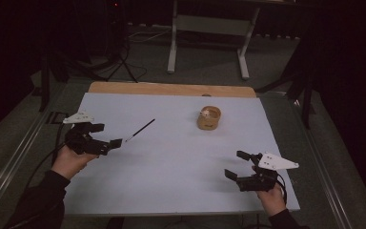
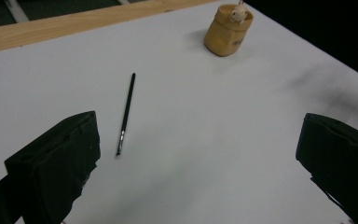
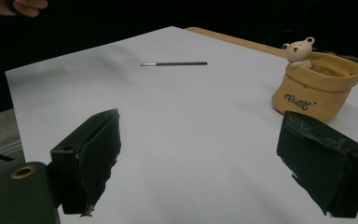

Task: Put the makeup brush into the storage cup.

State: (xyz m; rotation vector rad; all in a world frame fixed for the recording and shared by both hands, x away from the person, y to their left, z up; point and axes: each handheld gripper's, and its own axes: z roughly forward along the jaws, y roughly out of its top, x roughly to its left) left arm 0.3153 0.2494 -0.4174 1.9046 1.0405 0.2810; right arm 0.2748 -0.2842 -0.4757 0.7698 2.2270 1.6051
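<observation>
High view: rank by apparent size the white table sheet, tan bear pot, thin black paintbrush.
1. White table sheet, by far largest.
2. Tan bear pot.
3. Thin black paintbrush: about as long as the pot is wide, but far slimmer.

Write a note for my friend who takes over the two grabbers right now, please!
Left gripper: open, holding nothing, just short of the thin black paintbrush.
Right gripper: open, holding nothing, at the near right of the white sheet.
The paintbrush lies flat on the sheet, bristle end nearest the left gripper.
The tan pouch-shaped pot with a little bear figure on its rim stands upright, far from the brush.
Done: nothing picked up.
Left: probably grab the brush; it may belong in the pot.
</observation>
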